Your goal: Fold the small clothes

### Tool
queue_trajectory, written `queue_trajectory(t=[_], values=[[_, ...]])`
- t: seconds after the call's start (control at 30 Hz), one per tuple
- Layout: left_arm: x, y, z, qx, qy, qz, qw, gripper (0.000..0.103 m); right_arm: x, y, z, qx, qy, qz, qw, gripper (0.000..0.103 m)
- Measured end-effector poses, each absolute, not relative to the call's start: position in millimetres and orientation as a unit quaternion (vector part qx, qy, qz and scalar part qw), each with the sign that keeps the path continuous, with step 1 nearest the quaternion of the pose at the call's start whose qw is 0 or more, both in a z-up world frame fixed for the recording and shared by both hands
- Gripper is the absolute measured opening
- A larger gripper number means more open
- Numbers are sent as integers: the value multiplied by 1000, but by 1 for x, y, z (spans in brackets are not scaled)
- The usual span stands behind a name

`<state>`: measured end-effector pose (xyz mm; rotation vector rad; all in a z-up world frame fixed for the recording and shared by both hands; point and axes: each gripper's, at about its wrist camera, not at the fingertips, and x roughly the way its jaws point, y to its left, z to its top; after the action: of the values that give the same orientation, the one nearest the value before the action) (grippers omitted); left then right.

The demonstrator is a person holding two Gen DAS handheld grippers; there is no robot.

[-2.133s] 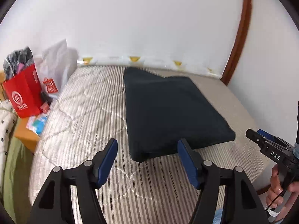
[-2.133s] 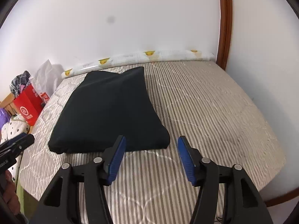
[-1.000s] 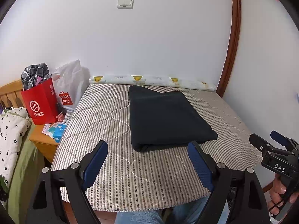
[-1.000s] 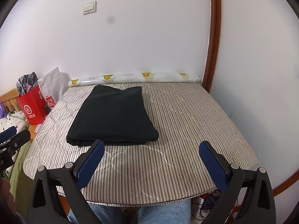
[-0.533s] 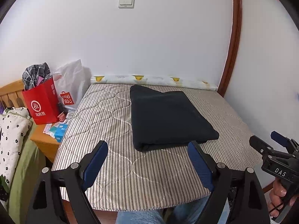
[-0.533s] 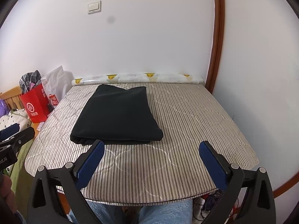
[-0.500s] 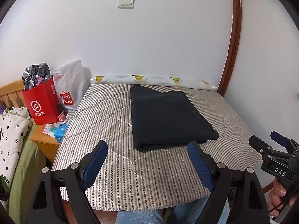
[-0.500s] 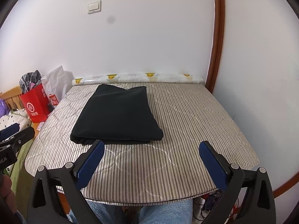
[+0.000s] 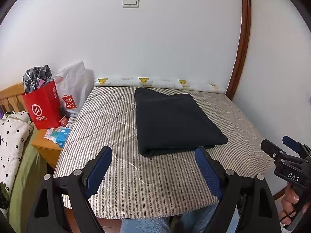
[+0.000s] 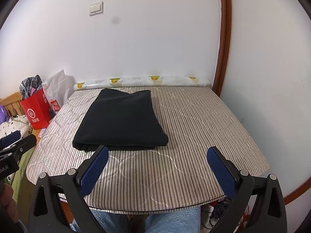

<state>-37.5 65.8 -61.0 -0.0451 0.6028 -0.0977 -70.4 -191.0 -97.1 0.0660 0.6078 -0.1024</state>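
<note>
**Desk:** What room do you have around the edges?

**Me:** I'm looking across a striped quilted pad (image 10: 194, 136) that covers the work surface. Its near edge curves just past my fingertips, and a person's knees in blue trousers (image 10: 171, 221) sit under it. The far edge meets a white wall, where a rolled white sheet with yellow prints (image 10: 140, 81) lies along the seam. On my right the pad ends close to a wall with a brown wooden trim (image 10: 223, 38). That right half of the pad is bare, so it is my widest free stretch. Off the left edge there is a red paper bag (image 9: 43, 106), a white plastic bag (image 9: 74, 85) behind it, and a small wooden stand (image 9: 45, 147) with bits of packaging on it.

**Desk:** And the garment?

**Me:** The black folded cloth (image 9: 173, 120) lies flat on the left-centre of the pad, closer to the far edge. It is a neat rectangle with stacked layers showing along its near edge, and one far corner peaks up slightly.

**Desk:** Claws?

**Me:** The left gripper (image 9: 153, 172) is spread wide with nothing in it, short of the cloth's near edge. The right gripper (image 10: 157, 169) is also spread wide and empty, over the pad's near edge.
</note>
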Motion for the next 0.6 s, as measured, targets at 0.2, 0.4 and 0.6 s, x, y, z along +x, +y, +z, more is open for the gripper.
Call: queue_trajectory(t=[0.2,0.4,0.6], values=[[-36,66,-61,-18,298,-51,953,86,-71,-192,-96,34,299,-50,952,100],[-36,67,-60,-15,297,-53,953,87,-70,-193,-96,33,299,-49,952,100],[-37,67,-60,-13,296,-56,954,87,-71,-194,-97,36,300,-49,952,100]])
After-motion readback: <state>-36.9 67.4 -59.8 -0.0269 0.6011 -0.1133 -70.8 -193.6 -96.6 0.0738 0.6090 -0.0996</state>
